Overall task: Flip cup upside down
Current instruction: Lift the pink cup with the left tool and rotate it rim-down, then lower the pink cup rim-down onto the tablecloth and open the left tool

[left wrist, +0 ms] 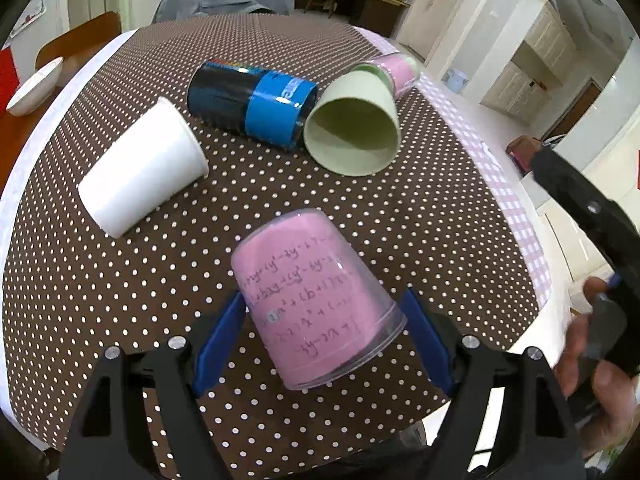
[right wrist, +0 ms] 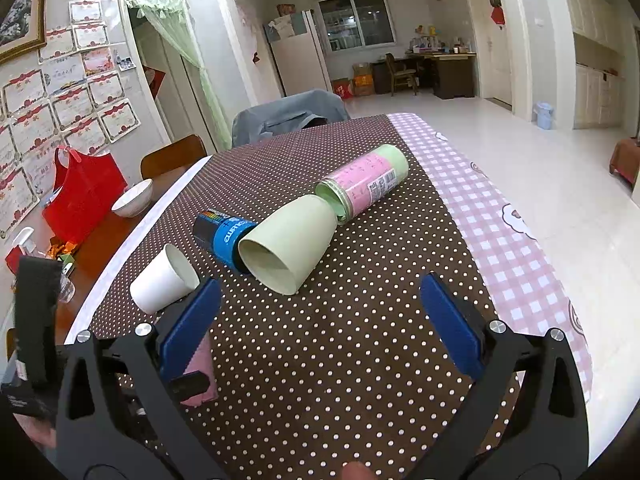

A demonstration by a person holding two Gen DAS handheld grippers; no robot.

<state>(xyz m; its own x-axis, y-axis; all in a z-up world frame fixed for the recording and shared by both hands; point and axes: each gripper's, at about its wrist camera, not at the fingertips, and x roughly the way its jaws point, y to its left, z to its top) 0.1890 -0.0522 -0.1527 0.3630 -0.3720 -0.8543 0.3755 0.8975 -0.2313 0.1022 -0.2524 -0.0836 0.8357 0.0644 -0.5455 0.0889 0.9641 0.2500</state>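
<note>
A clear cup with a pink paper lining (left wrist: 316,300) stands upside down, mouth on the dotted tablecloth (left wrist: 420,220). My left gripper (left wrist: 324,340) is open, its blue pads on either side of the cup with a gap on both sides. In the right wrist view a pink sliver of this cup (right wrist: 200,368) shows behind the left finger. My right gripper (right wrist: 320,320) is open and empty over bare cloth. It also shows in the left wrist view (left wrist: 592,232), held off the table's right edge.
On their sides lie a white cup (left wrist: 140,176), a black and blue can (left wrist: 252,104), a light green cup (left wrist: 356,128) and a pink-green bottle (left wrist: 396,72). A white bowl (right wrist: 134,198) and a red bag (right wrist: 84,196) stand at the left. A grey-covered chair (right wrist: 288,116) stands behind the table.
</note>
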